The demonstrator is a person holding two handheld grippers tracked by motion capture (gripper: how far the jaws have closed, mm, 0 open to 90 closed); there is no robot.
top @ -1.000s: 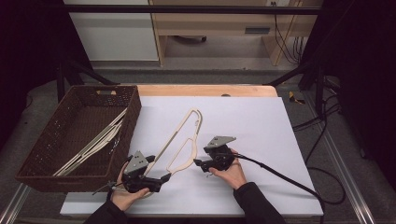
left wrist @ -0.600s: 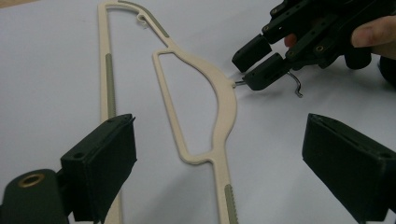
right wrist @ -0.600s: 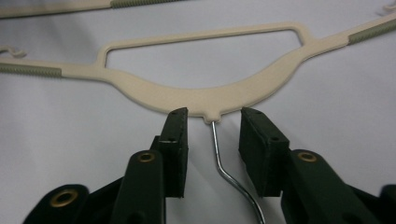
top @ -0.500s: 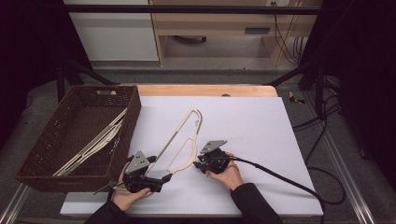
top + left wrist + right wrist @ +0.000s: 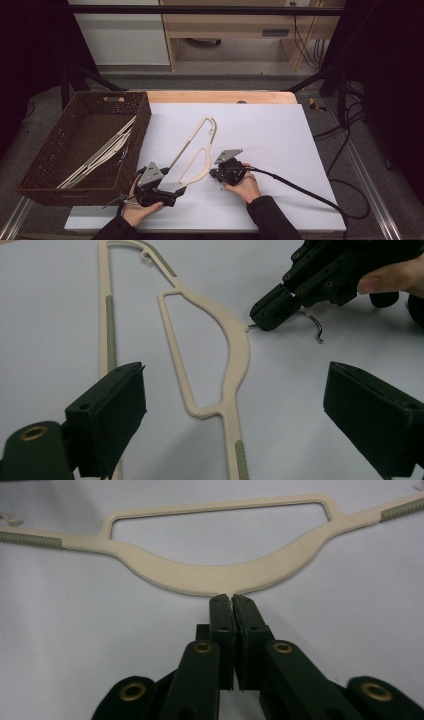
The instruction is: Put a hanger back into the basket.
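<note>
A cream plastic hanger (image 5: 197, 150) with grey grip strips lies flat on the white table top (image 5: 270, 135). Its thin metal hook (image 5: 316, 329) points toward my right gripper (image 5: 216, 174), whose jaws are shut on the hook's stem right at the hanger's neck (image 5: 225, 586). My left gripper (image 5: 176, 193) rests near the hanger's lower end. In the left gripper view it (image 5: 240, 407) stands wide open, one pad on either side of the hanger's arm (image 5: 235, 390), without touching it.
A dark woven basket (image 5: 55, 150) stands at the table's left and holds several similar hangers (image 5: 102, 150). A black cable (image 5: 300, 187) trails from the right gripper across the table's right front. Wooden furniture and more cables sit beyond the far edge.
My right gripper has shifted slightly left and toward the person, up against the hanger's neck. The hanger and the left gripper have stayed put.
</note>
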